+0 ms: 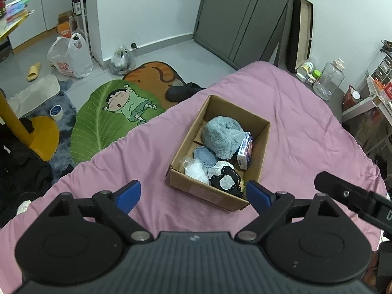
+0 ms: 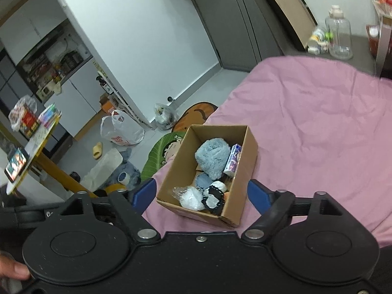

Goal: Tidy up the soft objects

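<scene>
A brown cardboard box (image 1: 257,156) (image 2: 246,169) sits on the pink bedspread (image 1: 306,127) (image 2: 318,122). Inside lie a fluffy grey-blue bundle (image 1: 224,136) (image 2: 212,158), a smaller blue knit piece (image 1: 204,155) (image 2: 202,180), a white soft item in clear wrap (image 1: 196,170) (image 2: 189,197), a black-and-white piece (image 1: 226,181) (image 2: 213,199) and a small printed carton (image 1: 245,150) (image 2: 232,159). My left gripper (image 1: 193,194) hangs open above the box's near end, nothing between its blue pads. My right gripper (image 2: 202,192) is open too, held over the same end, empty.
The bed's left edge drops to a floor with a green leaf-shaped cartoon rug (image 1: 110,115) (image 2: 161,154), plastic bags (image 1: 71,56) (image 2: 122,128) and a yellow table (image 2: 36,144). Bottles and a clear jug (image 1: 329,79) (image 2: 339,36) stand beyond the bed's far side. The right gripper's black body (image 1: 355,201) shows at the left view's right edge.
</scene>
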### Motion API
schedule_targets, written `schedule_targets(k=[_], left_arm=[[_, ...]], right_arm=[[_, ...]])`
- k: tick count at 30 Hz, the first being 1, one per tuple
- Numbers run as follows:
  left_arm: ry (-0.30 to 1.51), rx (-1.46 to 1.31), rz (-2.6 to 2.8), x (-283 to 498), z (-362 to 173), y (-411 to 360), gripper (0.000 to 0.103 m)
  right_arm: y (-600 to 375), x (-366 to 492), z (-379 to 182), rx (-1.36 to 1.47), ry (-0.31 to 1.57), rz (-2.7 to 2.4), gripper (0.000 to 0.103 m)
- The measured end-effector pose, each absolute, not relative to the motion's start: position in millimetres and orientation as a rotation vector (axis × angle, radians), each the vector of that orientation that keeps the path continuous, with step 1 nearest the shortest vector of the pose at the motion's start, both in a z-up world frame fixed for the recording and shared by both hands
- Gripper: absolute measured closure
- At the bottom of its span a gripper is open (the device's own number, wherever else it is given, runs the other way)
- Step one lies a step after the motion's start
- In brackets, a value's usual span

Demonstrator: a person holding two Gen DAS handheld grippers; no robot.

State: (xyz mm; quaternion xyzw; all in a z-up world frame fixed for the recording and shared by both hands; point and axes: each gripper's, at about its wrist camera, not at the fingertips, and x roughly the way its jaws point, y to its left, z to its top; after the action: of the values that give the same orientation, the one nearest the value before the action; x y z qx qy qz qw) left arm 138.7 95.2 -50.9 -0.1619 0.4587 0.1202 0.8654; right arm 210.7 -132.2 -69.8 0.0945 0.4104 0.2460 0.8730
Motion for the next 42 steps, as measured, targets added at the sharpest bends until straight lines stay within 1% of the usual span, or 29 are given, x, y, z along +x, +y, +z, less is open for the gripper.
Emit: schedule_targets(k=[2,5,7,9,10,20,27,42], left_arm=[[0.953,-0.335,0.256,134,-50,91,0.007],[0.943,-0.329,0.251,124,-50,87,0.003],[0.937,-0.329,0.25,118,-49,85,0.003],[0.931,-0.33,0.246,111,-49,83,0.002],[0.932,-0.33,0.247,108,-49,83,0.002],[0.888,-0.341,0.236,78,-42,80,0.002],[0.858,-0.3,0.215,58,-36,73,0.002],[0.818,-0.262,0.168,22,-25,57,0.002]], right_arm=[[-136,206,-67,0.192,0.847,0.515,0.017],[-145,199,-62,0.194,0.826,0.511,0.009],[-150,194,-59,0.19,0.817,0.508,0.008],[-155,189,-56,0.191,0.808,0.501,0.001],[-158,186,-54,0.191,0.8,0.495,0.0],[-173,160,-47,0.172,0.765,0.444,0.0],[-179,140,-48,0.156,0.751,0.438,0.0],[-189,93,-28,0.079,0.7,0.455,0.0]])
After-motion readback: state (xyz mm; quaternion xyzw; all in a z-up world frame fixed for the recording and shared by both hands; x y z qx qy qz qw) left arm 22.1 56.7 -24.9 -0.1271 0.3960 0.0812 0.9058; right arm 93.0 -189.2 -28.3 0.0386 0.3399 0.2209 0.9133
